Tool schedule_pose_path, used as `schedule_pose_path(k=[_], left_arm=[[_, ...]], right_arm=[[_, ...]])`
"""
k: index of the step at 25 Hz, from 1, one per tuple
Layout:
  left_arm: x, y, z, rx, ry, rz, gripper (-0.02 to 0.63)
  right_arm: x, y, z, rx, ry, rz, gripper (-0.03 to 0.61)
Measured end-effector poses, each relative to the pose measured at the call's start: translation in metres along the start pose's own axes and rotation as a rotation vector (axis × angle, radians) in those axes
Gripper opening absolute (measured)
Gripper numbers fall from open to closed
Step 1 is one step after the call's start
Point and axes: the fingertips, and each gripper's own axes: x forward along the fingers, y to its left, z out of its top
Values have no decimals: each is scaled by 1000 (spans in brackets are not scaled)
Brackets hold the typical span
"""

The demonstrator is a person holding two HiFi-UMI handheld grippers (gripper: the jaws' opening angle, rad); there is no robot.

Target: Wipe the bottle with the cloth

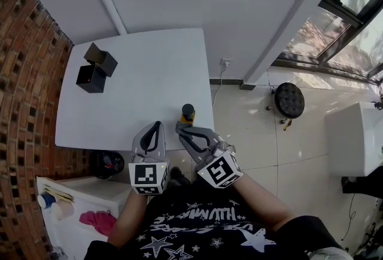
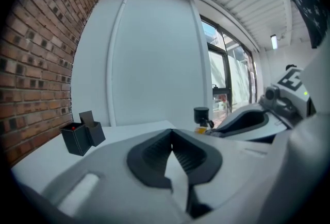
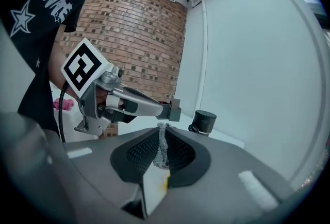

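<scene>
A small bottle with a black cap and a yellow body stands upright near the front edge of the white table. My right gripper sits just left of the bottle's base, and my right gripper is shut on a thin grey cloth that stands between its pads. The bottle's cap shows just beyond those jaws to the right. My left gripper lies beside it over the table's front edge. In its own view my left gripper is shut with nothing in it, and the bottle stands ahead to the right.
Two black open boxes sit at the table's far left. A brick wall runs along the left. A black round stool and a white unit stand on the tiled floor to the right. A pink rag lies on a white cart at lower left.
</scene>
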Motion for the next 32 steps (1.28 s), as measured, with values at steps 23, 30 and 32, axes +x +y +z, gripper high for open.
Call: schedule_pose_path(k=[23, 30, 32], left_arm=[[-5, 12, 0, -1, 17, 39, 5], [-6, 14, -2, -3, 27, 50, 5], [-7, 16, -2, -6, 29, 55, 5]], right_arm=[[20, 7, -67, 36, 142, 51, 37], [30, 11, -92, 67, 197, 76, 37], [32, 12, -96, 77, 206, 79, 37]])
